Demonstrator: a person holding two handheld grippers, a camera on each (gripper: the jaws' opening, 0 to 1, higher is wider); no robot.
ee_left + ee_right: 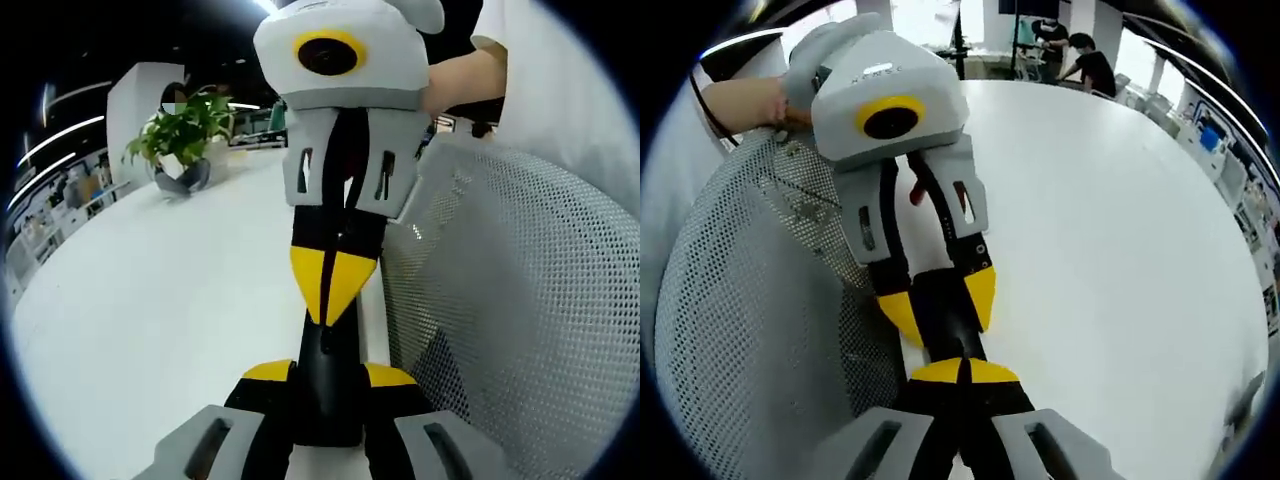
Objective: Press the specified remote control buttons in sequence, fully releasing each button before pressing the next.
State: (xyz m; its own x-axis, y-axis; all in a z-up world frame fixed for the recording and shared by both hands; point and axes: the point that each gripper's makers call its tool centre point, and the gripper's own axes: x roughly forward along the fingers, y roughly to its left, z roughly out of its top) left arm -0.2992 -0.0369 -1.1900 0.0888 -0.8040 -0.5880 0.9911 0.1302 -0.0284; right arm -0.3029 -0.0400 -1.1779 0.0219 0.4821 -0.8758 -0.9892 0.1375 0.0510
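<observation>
Two grippers meet over one black remote control (327, 385), which lies at the edge of a white table (170, 300), just beside a grey mesh chair back (520, 300).

From the left gripper view, the left gripper (328, 378) has its yellow-tipped jaws set on either side of the remote's near end, grasping it. The right gripper (332, 285) comes down from above with its yellow tips drawn together to a point, resting on the remote's upper surface.

From the right gripper view, the same remote (945, 310) runs between the left gripper's jaws (938, 300), which flank it on both sides. The right gripper (965, 372) shows its two yellow tips closed against each other over the remote's end.

A hand (750, 100) holds the left gripper's body. A potted green plant (182, 140) stands far off on the table. People (1080, 55) sit at the table's far end.
</observation>
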